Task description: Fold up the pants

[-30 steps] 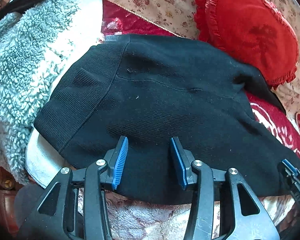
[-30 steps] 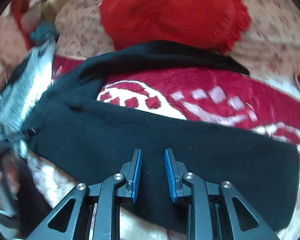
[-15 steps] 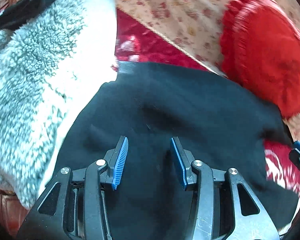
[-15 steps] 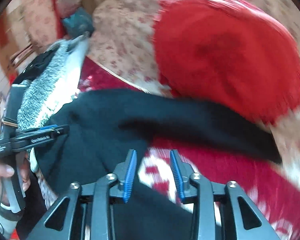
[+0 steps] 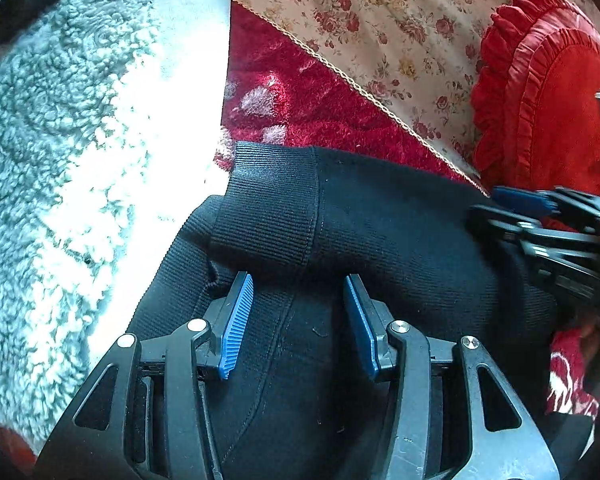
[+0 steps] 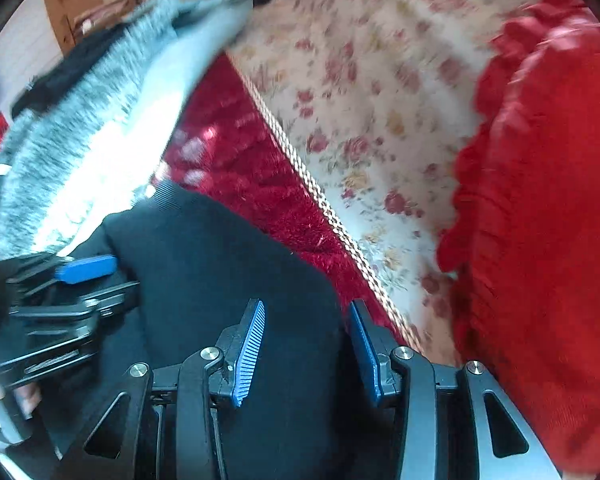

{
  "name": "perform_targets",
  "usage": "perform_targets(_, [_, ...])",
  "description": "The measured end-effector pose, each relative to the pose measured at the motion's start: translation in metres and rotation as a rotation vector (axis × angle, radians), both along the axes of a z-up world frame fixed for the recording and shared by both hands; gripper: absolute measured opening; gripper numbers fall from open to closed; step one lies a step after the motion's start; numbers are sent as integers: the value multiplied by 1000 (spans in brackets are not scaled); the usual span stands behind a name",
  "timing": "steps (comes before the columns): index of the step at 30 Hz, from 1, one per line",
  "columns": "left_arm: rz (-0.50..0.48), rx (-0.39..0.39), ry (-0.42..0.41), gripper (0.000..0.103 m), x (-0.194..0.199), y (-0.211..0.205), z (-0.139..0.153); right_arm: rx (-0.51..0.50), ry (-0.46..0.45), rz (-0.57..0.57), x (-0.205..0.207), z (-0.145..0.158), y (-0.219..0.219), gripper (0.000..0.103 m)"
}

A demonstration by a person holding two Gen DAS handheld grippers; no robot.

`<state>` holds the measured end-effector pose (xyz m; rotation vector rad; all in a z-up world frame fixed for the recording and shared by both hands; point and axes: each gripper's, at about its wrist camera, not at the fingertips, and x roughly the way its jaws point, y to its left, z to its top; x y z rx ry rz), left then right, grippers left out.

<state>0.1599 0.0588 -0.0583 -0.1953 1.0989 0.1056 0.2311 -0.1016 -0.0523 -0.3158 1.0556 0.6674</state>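
The black ribbed pants (image 5: 380, 224) lie folded on a red patterned blanket (image 5: 300, 112), one ribbed cuff lying over the layer below. My left gripper (image 5: 298, 320) is open, its blue pads straddling the black cloth just below that cuff. My right gripper (image 6: 306, 344) is open over the right edge of the pants (image 6: 220, 264). It also shows in the left wrist view (image 5: 540, 216) at the right. The left gripper shows in the right wrist view (image 6: 72, 280) at the left.
A grey-white fleece blanket (image 5: 68, 160) lies piled at the left, touching the pants. A red ruffled cushion (image 5: 552, 108) sits at the right on a floral bedspread (image 5: 380, 28). Cardboard boxes (image 6: 72, 8) stand far back.
Both grippers moved forward over the pants toward the far edge. The pants now lie folded smaller, with a cuff on top. The right gripper swung left, close to the left one.
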Motion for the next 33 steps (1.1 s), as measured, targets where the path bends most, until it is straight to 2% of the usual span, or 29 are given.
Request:
perform_targets(3, [6, -26, -2, 47, 1, 4, 0, 7, 48, 2, 12, -19, 5, 38])
perform_targets(4, [9, -38, -4, 47, 1, 5, 1, 12, 27, 2, 9, -21, 6, 32])
perform_targets(5, [11, -55, -8, 47, -1, 7, 3, 17, 6, 5, 5, -18, 8, 19])
perform_targets(7, [27, -83, -28, 47, -5, 13, 10, 14, -29, 7, -5, -11, 9, 10])
perform_targets(9, [67, -78, -71, 47, -15, 21, 22, 29, -78, -9, -21, 6, 6, 9])
perform_targets(12, [131, -19, -148, 47, -35, 36, 45, 65, -165, -39, -54, 39, -2, 9])
perform_targets(16, [185, -79, -216, 47, -65, 65, 71, 96, -267, -71, -116, 79, -11, 9])
perform_targets(20, [169, -58, -224, 47, -98, 72, 82, 68, -368, -60, -187, 88, 1, 9])
perform_targets(22, [168, -47, -211, 47, -113, 78, 82, 87, -356, -52, -217, 79, 9, 9])
perform_targets(24, [198, -49, -207, 47, -128, 88, 82, 103, -291, -59, -240, 56, 16, 9])
perform_targets(26, [236, -65, -207, 47, -135, 95, 82, 115, -204, -87, -249, 28, 20, 9])
perform_targets(28, [253, -76, -212, 47, -142, 98, 85, 114, -164, -121, -254, 7, 23, 9])
perform_targets(31, [204, -53, -210, 47, -142, 82, 89, 97, -197, -140, -258, 4, 24, 10])
perform_targets(33, [147, -27, -202, 47, -138, 63, 88, 103, -180, -146, -256, 12, 21, 13])
